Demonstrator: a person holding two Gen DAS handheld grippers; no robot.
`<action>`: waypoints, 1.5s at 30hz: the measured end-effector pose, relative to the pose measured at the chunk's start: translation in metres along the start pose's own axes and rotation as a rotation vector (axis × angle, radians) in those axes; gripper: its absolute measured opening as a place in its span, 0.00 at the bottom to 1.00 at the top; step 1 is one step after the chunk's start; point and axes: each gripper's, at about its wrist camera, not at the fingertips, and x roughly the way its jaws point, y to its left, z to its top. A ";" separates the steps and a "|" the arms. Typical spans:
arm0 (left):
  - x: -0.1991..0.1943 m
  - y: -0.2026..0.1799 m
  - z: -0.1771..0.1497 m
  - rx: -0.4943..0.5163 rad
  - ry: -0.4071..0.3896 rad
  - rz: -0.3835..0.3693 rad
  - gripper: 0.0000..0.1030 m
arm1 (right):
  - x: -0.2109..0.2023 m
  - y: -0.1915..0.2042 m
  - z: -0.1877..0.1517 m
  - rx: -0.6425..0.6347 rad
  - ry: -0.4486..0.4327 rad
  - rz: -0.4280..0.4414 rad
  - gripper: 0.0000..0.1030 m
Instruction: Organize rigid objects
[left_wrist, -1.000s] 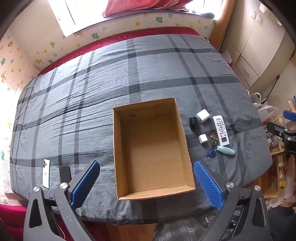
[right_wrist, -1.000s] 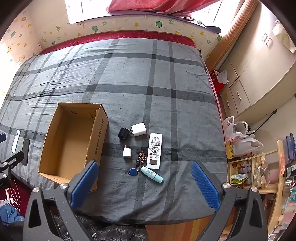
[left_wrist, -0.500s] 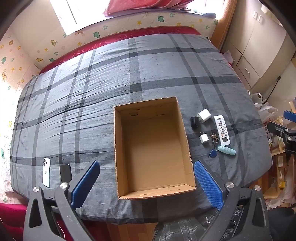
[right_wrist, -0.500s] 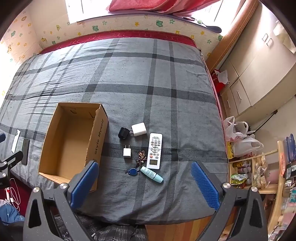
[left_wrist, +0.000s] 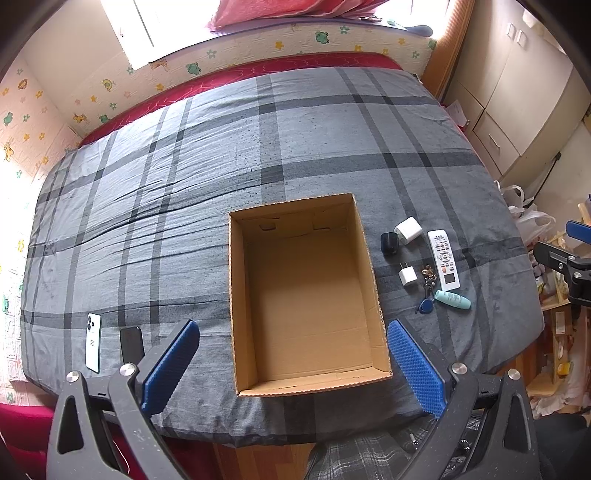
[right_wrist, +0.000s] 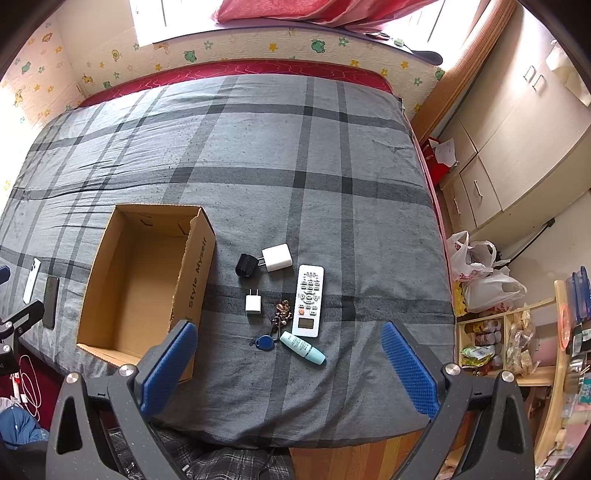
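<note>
Overhead, empty cardboard box (left_wrist: 303, 295), remote (right_wrist: 308, 300) beside chargers, both hand-held grippers spread.

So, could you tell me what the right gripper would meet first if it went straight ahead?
Probably the teal tube or blue key fob on the grey bedspread; depth is unclear. The right gripper is open.

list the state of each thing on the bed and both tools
brown cardboard box: open, empty
white remote control: buttons up
mint green tube: lying flat
white phone: back up
black phone: screen dark
left tool: open, holding nothing
right tool: open, holding nothing
</note>
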 end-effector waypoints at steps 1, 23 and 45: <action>0.000 0.000 0.000 0.000 0.001 -0.001 1.00 | 0.000 0.000 0.000 0.000 0.001 0.001 0.99; -0.001 -0.001 0.006 -0.004 -0.001 -0.005 1.00 | 0.002 0.000 -0.001 -0.005 0.003 -0.011 0.99; 0.003 0.000 0.006 -0.007 0.001 -0.010 1.00 | 0.004 0.000 0.001 -0.006 0.007 -0.015 0.99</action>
